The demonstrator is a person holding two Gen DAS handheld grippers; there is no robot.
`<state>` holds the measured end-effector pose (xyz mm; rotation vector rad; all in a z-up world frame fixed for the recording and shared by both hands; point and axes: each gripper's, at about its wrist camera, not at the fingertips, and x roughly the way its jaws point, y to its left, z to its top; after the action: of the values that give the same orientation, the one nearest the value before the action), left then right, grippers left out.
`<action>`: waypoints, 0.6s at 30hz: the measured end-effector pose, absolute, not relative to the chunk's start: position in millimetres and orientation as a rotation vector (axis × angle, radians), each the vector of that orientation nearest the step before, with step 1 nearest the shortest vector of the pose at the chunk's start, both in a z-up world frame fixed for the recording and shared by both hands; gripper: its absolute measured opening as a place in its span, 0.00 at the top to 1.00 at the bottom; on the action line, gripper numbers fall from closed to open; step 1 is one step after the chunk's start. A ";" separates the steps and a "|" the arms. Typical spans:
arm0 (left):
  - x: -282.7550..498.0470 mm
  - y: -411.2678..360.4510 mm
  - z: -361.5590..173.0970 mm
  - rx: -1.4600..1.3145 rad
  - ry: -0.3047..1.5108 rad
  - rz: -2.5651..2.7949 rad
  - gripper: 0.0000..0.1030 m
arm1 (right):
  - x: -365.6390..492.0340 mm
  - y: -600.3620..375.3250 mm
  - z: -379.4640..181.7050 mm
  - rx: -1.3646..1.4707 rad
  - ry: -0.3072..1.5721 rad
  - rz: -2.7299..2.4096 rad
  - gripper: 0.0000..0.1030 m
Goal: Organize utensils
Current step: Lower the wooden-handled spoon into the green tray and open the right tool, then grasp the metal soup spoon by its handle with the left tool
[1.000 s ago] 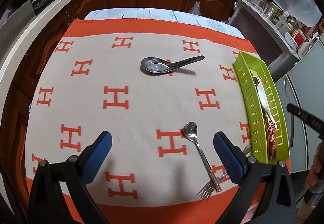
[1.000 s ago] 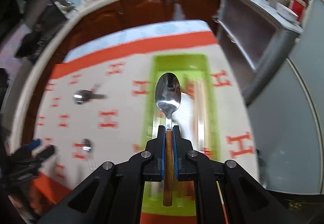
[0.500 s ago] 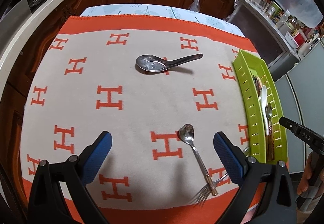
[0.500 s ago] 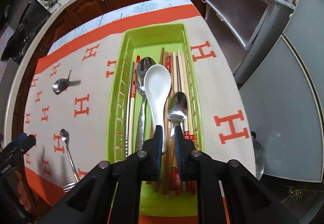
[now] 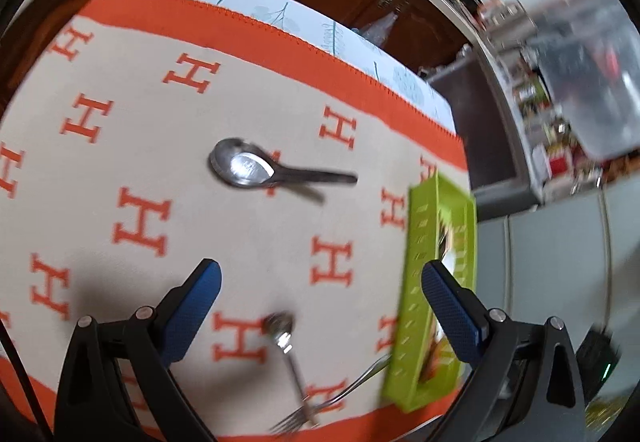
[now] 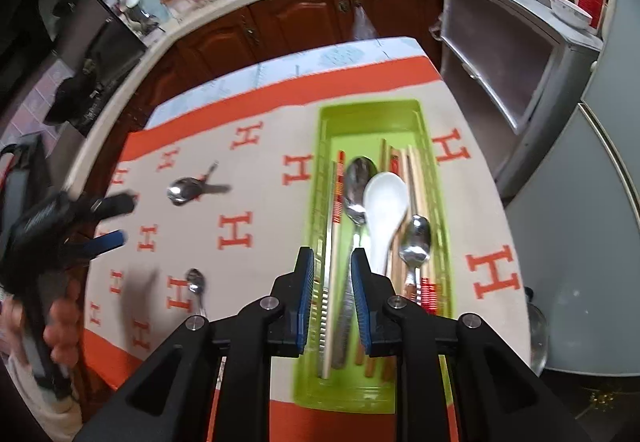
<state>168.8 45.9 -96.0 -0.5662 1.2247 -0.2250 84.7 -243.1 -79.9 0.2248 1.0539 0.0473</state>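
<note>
On the H-patterned cloth (image 6: 260, 266), placed against the green tray (image 6: 325, 130), reading left to right:

Left gripper (image 5: 320, 292): released, jaws spread wide with nothing between them; in the right wrist view it sits far left of the tray, in a hand (image 6: 60, 326).

Soup spoon (image 5: 244, 170): dark metal, deep bowl, well left of the tray, toward the far side of the cloth. Likely stiff and a bit heavy at the bowl; the flat handle looks the best place to pinch, near its middle.

Teaspoon (image 5: 282, 326): left of the tray, nearer the front edge, bowl pointing away, just ahead of the left gripper. Thin, light and polished, so probably slippery; a grip across the slim handle close to the bowl should stop it swinging.

Fork (image 5: 320, 406): at the front edge, tines blurred, its handle running toward the tray's near corner and crossing the teaspoon's handle. Lifting 1 may drag the other.

Right gripper (image 6: 331, 302): over the tray's near end, jaws opening, pads pressing on nothing; a long metal spoon's handle shows in the gap but lies in the tray below.

Tray contents: chopsticks (image 6: 338, 194) along the left wall, a long metal spoon (image 6: 358, 186), a white ceramic spoon (image 6: 384, 210) (fragile, I judge), a wood-handled spoon (image 6: 416, 242), then more chopsticks.

Progress: 3 pieces left outside the tray.
</note>
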 end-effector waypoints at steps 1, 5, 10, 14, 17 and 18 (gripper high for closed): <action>175.9 46.1 -101.1 -0.600 1.233 -0.214 0.04 | 84.3 -242.4 -76.9 0.232 1.046 0.053 0.81; 196.3 46.8 -129.8 -0.765 1.267 -0.189 0.05 | 83.2 -241.6 -70.2 0.251 1.020 0.064 0.81; 214.1 44.7 -169.2 -0.916 1.292 -0.105 0.14 | 86.0 -247.6 -78.1 0.267 1.027 0.063 0.81; 227.8 32.7 -183.5 -0.928 1.304 -0.068 0.18 | 87.8 -250.9 -87.5 0.273 1.042 0.059 0.81; 237.2 23.6 -183.3 -0.910 1.300 -0.036 0.18 | 89.5 -253.6 -94.8 0.282 1.051 0.055 0.81; 239.7 20.9 -183.4 -0.899 1.305 -0.024 0.18 | 89.9 -254.3 -97.4 0.284 1.053 0.054 0.81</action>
<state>239.7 20.9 -183.4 -0.8989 1.3049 -0.0238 89.9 -254.3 -97.4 0.2843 1.0531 0.0541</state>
